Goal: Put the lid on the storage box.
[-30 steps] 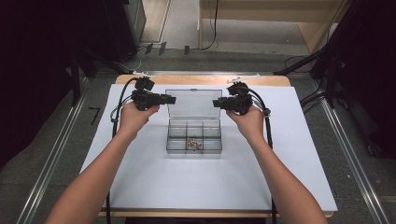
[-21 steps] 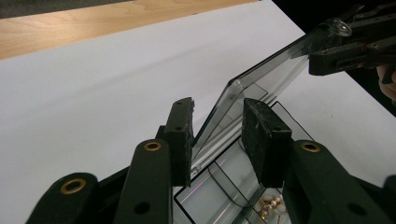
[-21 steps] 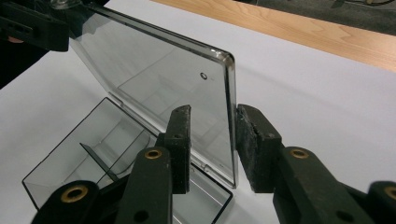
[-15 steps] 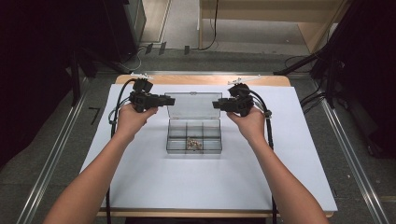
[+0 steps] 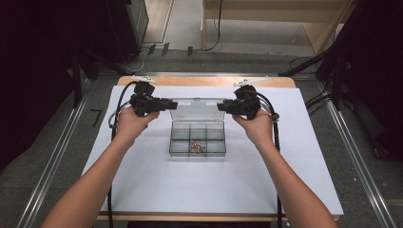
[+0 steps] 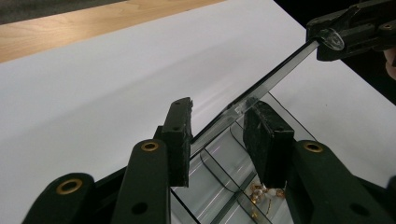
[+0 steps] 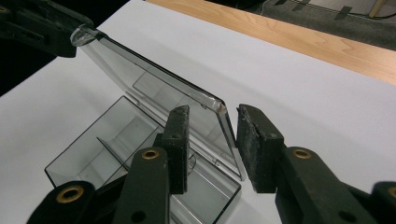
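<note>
Currently, a clear plastic box [image 5: 197, 138] sits near the middle of the white table [image 5: 142, 180], with its lid [image 5: 198, 109] raised at the box's twelve o'clock edge.

Left gripper [image 5: 167, 104]: held in the person's left hand [image 5: 132, 122] at about ten o'clock from the box. In the left gripper view the lid's edge [image 6: 261, 86] runs between the two jaws. The right-hand pad lies against or just beside it; a gap shows on the other side. The jaws have just been opening a little. The pads do not pinch the lid.

Box contents: a small heap of gold-coloured bits [image 5: 198, 147] lies in the middle compartment of the near row, also seen in the left gripper view [image 6: 260, 193] below the jaws. The other compartments look bare.

Right gripper [image 5: 223, 106]: held in the right hand [image 5: 256, 127] at about two o'clock from the box. In the right gripper view the lid's corner [image 7: 217, 108] stands between the jaws, with a gap on either side. The jaws are spread around it without pressing.

Both grippers meet the lid at its opposite top corners.
</note>
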A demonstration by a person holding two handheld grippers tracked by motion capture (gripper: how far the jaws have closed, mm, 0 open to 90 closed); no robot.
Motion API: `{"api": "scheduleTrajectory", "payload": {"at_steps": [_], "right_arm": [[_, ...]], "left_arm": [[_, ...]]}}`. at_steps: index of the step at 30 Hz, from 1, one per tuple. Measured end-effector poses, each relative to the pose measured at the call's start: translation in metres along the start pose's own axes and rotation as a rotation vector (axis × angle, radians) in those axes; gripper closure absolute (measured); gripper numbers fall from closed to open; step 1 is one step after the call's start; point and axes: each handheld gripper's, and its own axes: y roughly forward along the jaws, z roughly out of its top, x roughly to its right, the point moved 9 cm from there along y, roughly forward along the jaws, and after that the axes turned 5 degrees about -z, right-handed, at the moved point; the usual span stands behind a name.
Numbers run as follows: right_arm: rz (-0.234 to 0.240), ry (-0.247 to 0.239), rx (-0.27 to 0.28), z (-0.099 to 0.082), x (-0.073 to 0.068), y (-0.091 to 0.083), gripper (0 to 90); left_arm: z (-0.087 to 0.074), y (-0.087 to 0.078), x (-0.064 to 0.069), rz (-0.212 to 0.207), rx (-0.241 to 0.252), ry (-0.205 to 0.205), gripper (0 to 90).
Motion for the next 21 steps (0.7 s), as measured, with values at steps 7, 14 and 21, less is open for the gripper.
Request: {"api": "scheduleTrajectory", "payload": {"at_steps": [7, 14, 21], "right_arm": [[-0.019, -0.043, -0.001, -0.002, -0.004, -0.005, 66.6], [-0.010, -0.005, 0.007, -0.006, -0.005, -0.012, 69.7], [-0.001, -0.015, 0.024, -0.006, -0.008, -0.015, 67.2]], "left_arm": [[-0.004, -0.003, 0.004, -0.005, 0.011, 0.003, 62.1], [-0.008, -0.006, 0.009, -0.005, 0.027, 0.011, 61.6], [-0.007, -0.010, 0.012, -0.015, 0.035, 0.016, 61.0]]}}
